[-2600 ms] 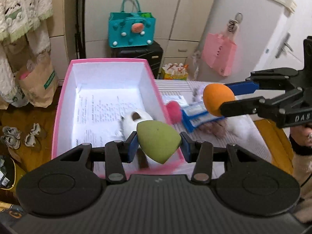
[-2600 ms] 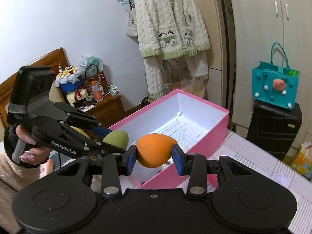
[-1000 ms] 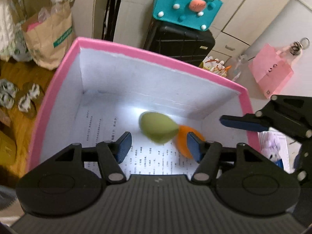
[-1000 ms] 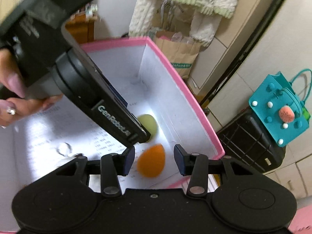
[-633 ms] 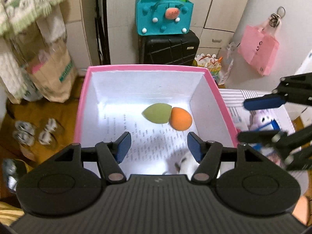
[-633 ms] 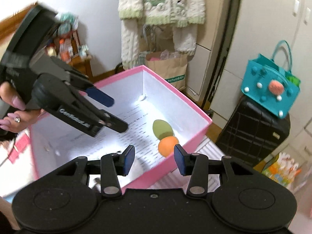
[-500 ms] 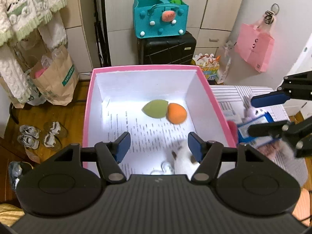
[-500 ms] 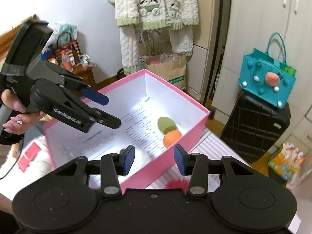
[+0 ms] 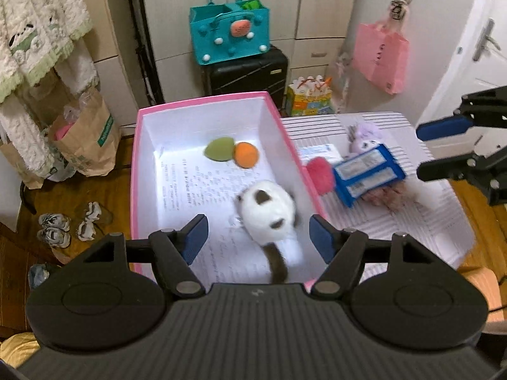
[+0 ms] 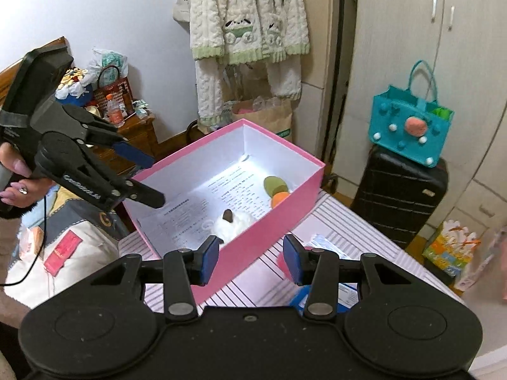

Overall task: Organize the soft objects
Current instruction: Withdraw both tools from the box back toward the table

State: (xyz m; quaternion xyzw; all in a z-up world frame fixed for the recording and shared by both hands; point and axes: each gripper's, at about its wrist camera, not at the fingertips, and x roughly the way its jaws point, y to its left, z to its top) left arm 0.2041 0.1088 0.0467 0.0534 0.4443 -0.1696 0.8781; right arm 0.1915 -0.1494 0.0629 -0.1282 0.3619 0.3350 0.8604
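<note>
Left wrist view, left to right: left gripper [image 9: 258, 237], lower centre, jaws opening with nothing between them; pink box [image 9: 134, 171], centre, containing green sponge [image 9: 218, 148], orange sponge [image 9: 246, 154] and white plush [image 9: 269, 212]; pink pom-pom [image 9: 320, 172] and blue packet [image 9: 367, 172] on striped bench [image 9: 412, 221]; right gripper [image 9: 426, 148], right edge, jaws released, empty.
</note>
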